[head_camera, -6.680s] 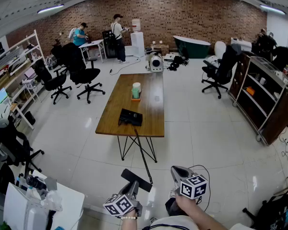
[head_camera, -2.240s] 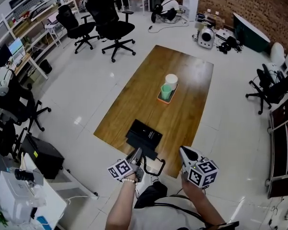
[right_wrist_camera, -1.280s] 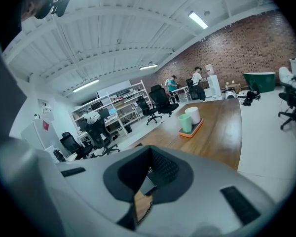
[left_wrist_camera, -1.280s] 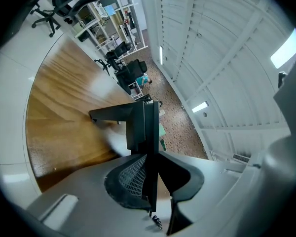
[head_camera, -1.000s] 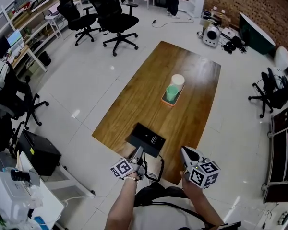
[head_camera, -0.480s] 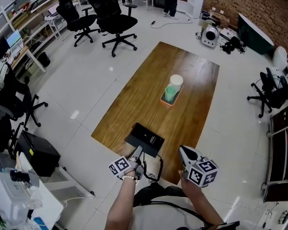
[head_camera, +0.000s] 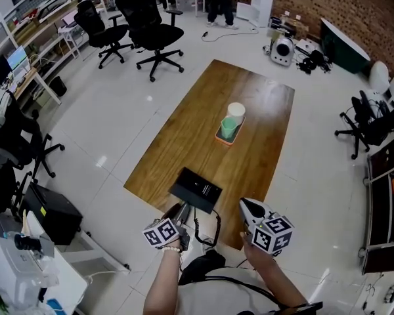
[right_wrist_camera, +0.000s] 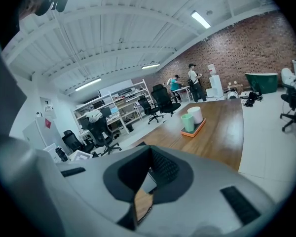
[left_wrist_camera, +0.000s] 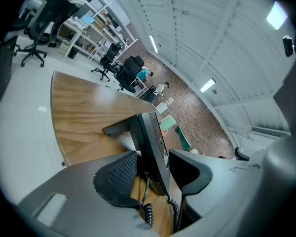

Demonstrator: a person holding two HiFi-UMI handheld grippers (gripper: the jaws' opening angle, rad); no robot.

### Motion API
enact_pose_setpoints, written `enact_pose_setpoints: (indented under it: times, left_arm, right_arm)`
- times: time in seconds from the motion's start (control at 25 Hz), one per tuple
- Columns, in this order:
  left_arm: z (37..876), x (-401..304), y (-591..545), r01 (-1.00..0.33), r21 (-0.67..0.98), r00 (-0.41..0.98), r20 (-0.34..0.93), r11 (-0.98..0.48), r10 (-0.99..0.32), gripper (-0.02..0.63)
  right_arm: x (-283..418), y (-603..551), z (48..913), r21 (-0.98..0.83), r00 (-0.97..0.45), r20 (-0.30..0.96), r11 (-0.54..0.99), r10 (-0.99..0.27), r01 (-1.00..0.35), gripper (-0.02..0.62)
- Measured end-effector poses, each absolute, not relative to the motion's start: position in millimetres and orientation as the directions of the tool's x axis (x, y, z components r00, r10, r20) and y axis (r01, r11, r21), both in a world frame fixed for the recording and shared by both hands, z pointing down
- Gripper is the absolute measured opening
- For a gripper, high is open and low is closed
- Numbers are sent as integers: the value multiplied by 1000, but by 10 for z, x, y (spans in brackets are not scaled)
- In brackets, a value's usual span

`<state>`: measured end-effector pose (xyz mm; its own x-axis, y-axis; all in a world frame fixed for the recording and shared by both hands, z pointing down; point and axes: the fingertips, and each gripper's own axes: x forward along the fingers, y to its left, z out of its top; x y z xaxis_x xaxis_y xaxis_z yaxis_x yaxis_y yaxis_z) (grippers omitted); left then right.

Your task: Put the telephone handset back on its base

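Left gripper view: the left gripper point(left_wrist_camera: 153, 157) has its jaws clamped on the telephone handset point(left_wrist_camera: 150, 132), which stands on edge (coiled cord point(left_wrist_camera: 147, 212) dangling), its long axis pointing forward toward the base point(head_camera: 196, 190) at the table's point(head_camera: 249, 110) near edge. The right gripper point(right_wrist_camera: 148, 174) has its jaws drawn together, holding nothing.

— What sort of room is it?

— A big open workshop. A long brown wooden table point(head_camera: 197, 133) stands in the middle, on a glossy white tiled floor point(head_camera: 98, 136).

— And round the table?

— Beyond its far end runs a red-brown brick wall point(head_camera: 358, 5). Off its far left corner stand black swivel office chairs point(head_camera: 151, 35), with white metal shelving point(head_camera: 47, 10) past them along the left side. Well to the table's right, across the floor, is a dark wooden shelf unit point(head_camera: 384, 195).

— The light?

— Long white strip lamps point(right_wrist_camera: 201, 19), set on a ribbed white ceiling point(right_wrist_camera: 128, 38) above the table.
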<state>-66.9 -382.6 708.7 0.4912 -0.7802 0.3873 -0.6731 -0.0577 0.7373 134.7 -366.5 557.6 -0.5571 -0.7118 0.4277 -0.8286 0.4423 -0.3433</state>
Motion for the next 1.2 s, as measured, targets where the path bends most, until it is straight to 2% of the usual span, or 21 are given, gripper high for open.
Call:
enact_pose_setpoints:
  times: [0.08,0.12,0.2,0.24,0.6,0.88,1.2]
  left_arm:
    - [6991,-842,-3679,-729,683,444,423,-44,-790,198]
    - [6951,-940,-3597,-759,650,415,447,-31,-792,165]
    - [6849,-1086,-3424,-812,583,370,484,-23,-793,42]
    - [6775,-1109,-3342,-829,558,364,487,-38,-794,9]
    - [6315,-968,-2571,-839,534,399,467,-108,-789,9]
    - [5979,-786,-1813,-844,503,436,447,-183,-781,9]
    - [5725,-628,-1243,-827,500,486,404,-258,-775,9]
  right_arm:
    - [1329,-3614,5553,-331,-557,428,450,-712,-829,0]
    - [1318,-3584,5541,-323,-557,427,454,-712,-830,0]
    - [1295,-3516,5525,-309,-557,427,464,-712,-830,0]
    - [1282,-3475,5525,-303,-558,427,469,-711,-829,0]
    - [1132,-2839,5414,-246,-554,421,498,-718,-832,0]
    - [1320,-2060,5354,-248,-504,408,439,-761,-864,0]
    - [1070,-1378,5346,-249,-512,388,448,-767,-859,0]
